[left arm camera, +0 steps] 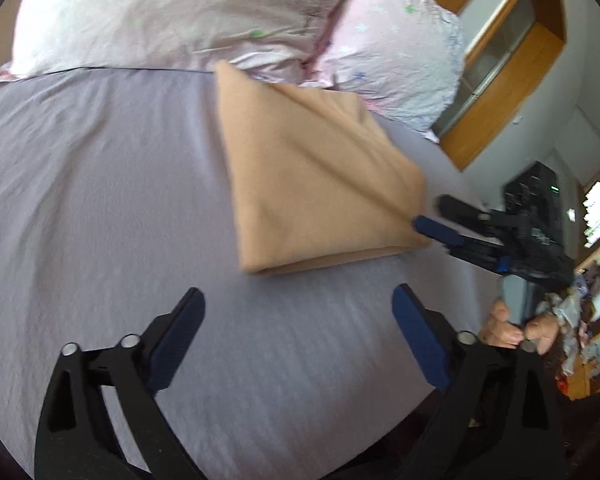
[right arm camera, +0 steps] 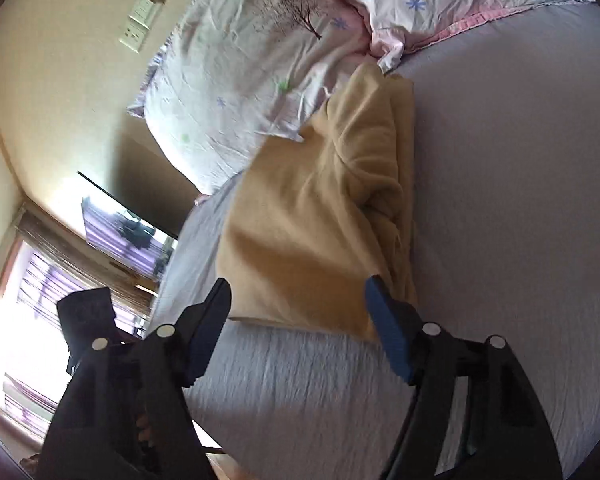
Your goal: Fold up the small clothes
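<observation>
A tan fleece garment (left arm camera: 312,184) lies folded on the grey bedsheet (left arm camera: 100,200), its far end near the pillows. My left gripper (left arm camera: 298,300) is open and empty, hovering just short of the garment's near folded edge. My right gripper (left arm camera: 430,212) shows in the left wrist view at the garment's right corner, with its jaws apart. In the right wrist view the right gripper (right arm camera: 298,284) is open, its fingers at the near edge of the garment (right arm camera: 320,220), which is bunched along its right side.
Two pale floral pillows (left arm camera: 188,12) lie at the head of the bed, touching the garment's far end. A wooden-framed window (left arm camera: 512,52) and a cluttered shelf (left arm camera: 592,312) are to the right. In the right wrist view a wall with a socket panel (right arm camera: 140,20) is beyond the bed.
</observation>
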Demonstrator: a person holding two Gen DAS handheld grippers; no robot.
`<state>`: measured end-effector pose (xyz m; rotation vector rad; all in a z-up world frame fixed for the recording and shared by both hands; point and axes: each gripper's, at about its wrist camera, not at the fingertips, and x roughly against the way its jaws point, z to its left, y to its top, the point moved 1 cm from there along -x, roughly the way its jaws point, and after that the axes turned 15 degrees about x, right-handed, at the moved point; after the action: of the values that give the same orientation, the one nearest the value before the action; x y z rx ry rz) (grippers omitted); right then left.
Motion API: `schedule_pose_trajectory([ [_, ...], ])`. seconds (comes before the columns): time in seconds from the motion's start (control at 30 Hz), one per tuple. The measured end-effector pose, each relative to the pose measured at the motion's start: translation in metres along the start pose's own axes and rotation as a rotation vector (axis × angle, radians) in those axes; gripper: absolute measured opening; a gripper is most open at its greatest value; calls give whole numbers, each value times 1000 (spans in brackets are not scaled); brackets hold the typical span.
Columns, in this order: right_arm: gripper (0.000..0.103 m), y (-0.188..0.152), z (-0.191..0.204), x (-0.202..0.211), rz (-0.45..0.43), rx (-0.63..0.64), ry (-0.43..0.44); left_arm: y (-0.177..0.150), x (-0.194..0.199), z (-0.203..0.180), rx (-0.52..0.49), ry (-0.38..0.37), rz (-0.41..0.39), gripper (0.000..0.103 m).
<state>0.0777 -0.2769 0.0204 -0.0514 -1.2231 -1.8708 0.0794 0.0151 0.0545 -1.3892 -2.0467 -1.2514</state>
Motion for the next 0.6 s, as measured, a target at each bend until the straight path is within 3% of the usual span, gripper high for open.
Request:
schedule_pose_trajectory([
  [0.1, 89, -12, 15, 19, -22, 73, -132, -8, 5, 7, 22, 61, -19, 98],
  [0.33, 89, -47, 35, 11, 111, 266, -480, -14, -15, -4, -47, 286, -36, 102],
  [0.6, 89, -57, 40, -9, 169, 344, -561, -20, -37, -16, -120, 436, -31, 102],
])
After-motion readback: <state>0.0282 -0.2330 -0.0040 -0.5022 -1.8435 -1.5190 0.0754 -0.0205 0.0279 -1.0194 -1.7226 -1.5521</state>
